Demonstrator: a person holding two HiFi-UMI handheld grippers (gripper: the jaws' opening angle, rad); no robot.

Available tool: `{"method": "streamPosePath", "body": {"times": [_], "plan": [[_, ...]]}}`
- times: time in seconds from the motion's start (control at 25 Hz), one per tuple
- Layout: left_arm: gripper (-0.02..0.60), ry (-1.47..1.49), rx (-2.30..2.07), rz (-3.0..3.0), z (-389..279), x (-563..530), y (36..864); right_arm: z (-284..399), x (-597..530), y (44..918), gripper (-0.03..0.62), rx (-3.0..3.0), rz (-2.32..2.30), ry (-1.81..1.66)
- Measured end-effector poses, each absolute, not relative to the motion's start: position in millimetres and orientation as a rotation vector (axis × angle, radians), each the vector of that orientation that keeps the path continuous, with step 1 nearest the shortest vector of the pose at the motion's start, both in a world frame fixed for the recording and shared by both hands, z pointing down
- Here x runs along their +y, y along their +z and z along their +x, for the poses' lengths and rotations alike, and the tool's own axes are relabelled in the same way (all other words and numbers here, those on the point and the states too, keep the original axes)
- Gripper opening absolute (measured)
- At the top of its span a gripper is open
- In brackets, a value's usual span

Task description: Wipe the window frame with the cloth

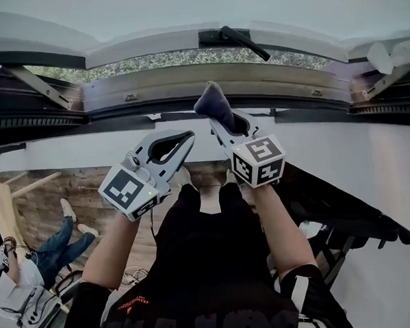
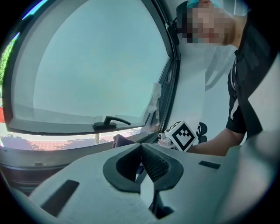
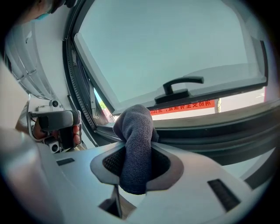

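Gripping the cloth (image 3: 136, 140) in the right claw (image 3: 135, 165), jaws clenched on its middle, with a rounded dark wad protruding beyond the tips and a short tail hanging behind them. Presenting that wad to the window frame (image 1: 216, 81) directly below the window handle (image 1: 235, 39), in front of the dark lower rail (image 3: 218, 131). Not confirming contact with the rail from the head view or the right gripper view, the wad merely overlapping it from both angles. Holding the left claw (image 1: 182, 139) below and to the left of the handle, lower than the right claw, closed jaw to jaw on nothing and clear of the frame. Reading the step in hand as the approach to a wiping pass, or its very start, with bare rail lying to both sides of the handle. Calling next, by judgement, for pressing the wad firmly onto the rail below the handle and drawing it sideways along the rail. Maintaining full clamp force throughout, guarding against slippage of the cloth under drag. Requiring also a course passing under the handle without snagging on it, and a wrist angle placing the wad, not the claw tips, against the frame.
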State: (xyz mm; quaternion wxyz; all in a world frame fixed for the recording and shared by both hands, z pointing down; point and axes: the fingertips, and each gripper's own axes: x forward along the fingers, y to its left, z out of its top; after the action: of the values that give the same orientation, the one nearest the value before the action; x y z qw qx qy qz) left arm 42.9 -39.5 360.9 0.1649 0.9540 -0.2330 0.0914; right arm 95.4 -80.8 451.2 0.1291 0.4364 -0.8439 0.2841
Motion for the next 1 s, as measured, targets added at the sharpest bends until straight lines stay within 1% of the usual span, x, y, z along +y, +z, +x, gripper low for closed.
{"method": "streamPosePath", "body": {"times": [0.76,1.0], "plan": [[0.020,0.334,-0.507,2.752,144,-34,362,232,-70,453,0.106,-2.351,1.521,0.846],[0.020,0.311,-0.443,2.778,173,-33,360,275,-67,453,0.106,-2.313,1.604,0.856]]}}
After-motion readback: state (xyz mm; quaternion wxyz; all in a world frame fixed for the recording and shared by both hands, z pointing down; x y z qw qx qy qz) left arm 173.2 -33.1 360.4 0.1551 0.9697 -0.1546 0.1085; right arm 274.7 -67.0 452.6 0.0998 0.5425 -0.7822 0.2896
